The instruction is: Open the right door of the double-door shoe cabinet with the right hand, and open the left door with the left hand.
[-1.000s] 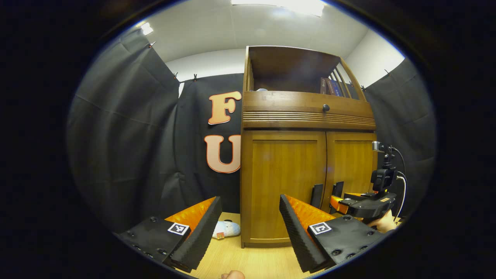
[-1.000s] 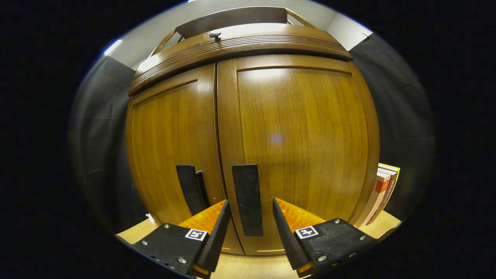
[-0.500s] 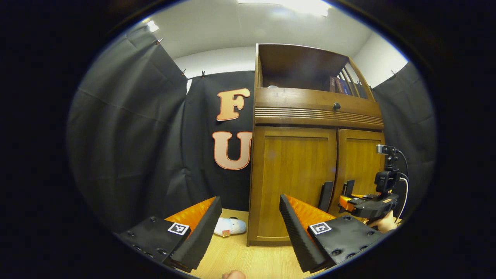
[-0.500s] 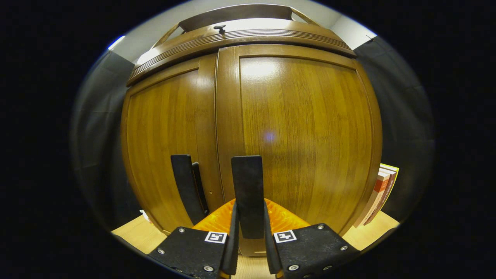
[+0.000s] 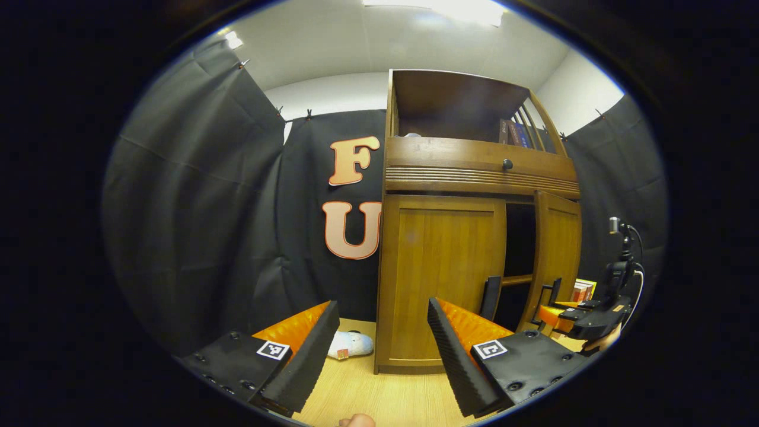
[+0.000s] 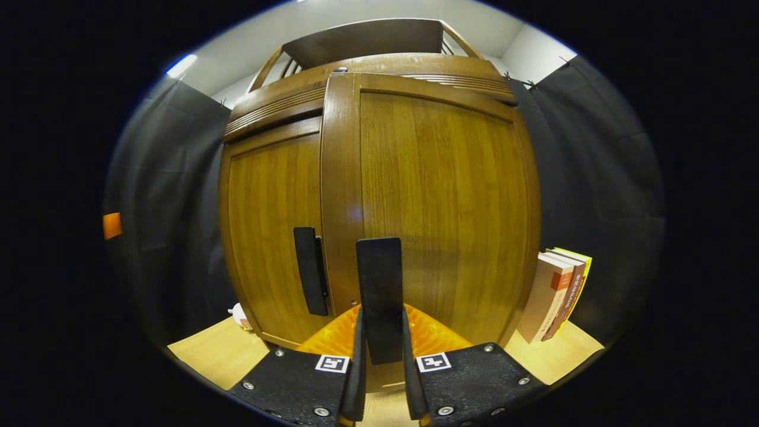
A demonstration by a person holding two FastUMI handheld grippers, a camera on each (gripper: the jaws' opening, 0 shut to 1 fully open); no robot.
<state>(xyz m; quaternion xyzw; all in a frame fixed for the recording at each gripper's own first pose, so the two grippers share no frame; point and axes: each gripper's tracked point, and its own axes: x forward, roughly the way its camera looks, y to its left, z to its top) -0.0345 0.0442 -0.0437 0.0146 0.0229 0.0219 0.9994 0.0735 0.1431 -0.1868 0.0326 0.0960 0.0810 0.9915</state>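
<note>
The wooden shoe cabinet (image 5: 415, 178) stands ahead in the left gripper view. Its left door (image 5: 442, 267) is closed, with a black handle (image 5: 490, 296) at its inner edge. The right door (image 5: 558, 249) is swung partly out, and a dark gap (image 5: 519, 243) shows behind it. My left gripper (image 5: 382, 344) is open and empty, well short of the cabinet. In the right gripper view my right gripper (image 6: 381, 332) is shut on the right door's black handle (image 6: 380, 279). The right door (image 6: 445, 196) stands out in front of the left door (image 6: 273, 231). The right gripper (image 5: 584, 317) with a hand also shows at that door.
A pale plush toy (image 5: 351, 345) lies on the wooden floor (image 5: 367, 397) left of the cabinet. Books (image 6: 557, 293) stand on the floor to the cabinet's right. Above the doors are a drawer knob (image 5: 507, 164) and an open shelf holding books (image 5: 514, 133).
My right gripper closed on the right door's handle and has pulled that door partly open. The left gripper stays open and has barely shifted.
</note>
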